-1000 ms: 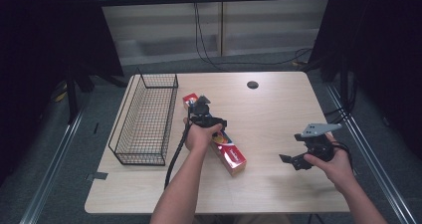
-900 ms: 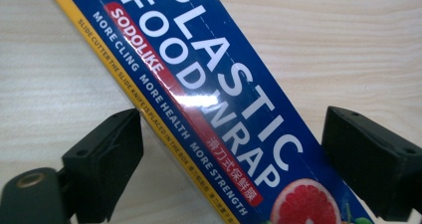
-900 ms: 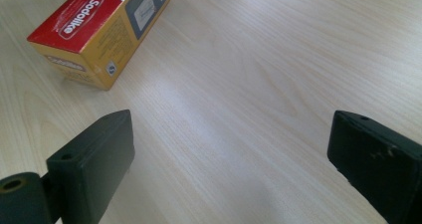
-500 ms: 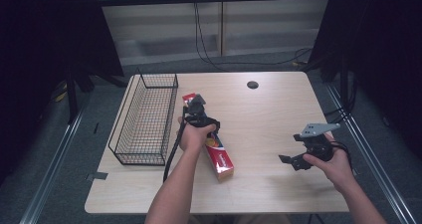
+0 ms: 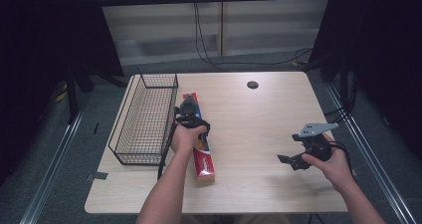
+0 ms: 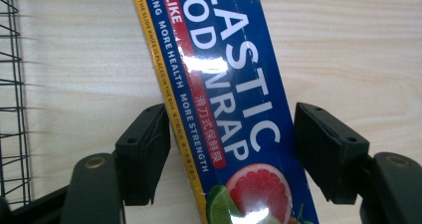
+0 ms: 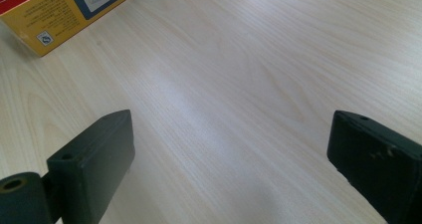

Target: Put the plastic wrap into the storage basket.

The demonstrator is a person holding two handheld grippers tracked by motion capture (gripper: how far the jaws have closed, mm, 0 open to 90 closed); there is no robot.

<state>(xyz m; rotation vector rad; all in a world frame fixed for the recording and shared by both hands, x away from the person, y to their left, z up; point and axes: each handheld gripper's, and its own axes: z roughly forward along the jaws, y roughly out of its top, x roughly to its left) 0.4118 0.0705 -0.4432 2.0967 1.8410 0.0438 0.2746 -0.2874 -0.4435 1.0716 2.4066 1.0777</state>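
We see the plastic wrap box (image 5: 200, 143) lying flat on the table (image 5: 259, 119), just beside the wire basket (image 5: 144, 119), its long axis parallel to the basket's side, one end toward us. Our left gripper (image 6: 231, 149) has just been closing; its jaws straddle the box, one touching, one apart. Our right gripper (image 7: 234, 164) holds its jaws wide, empty.

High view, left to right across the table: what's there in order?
Black wire basket → long red and blue plastic food wrap box, lying beside the basket with the left tool over its far end → right tool, held open above bare wood.
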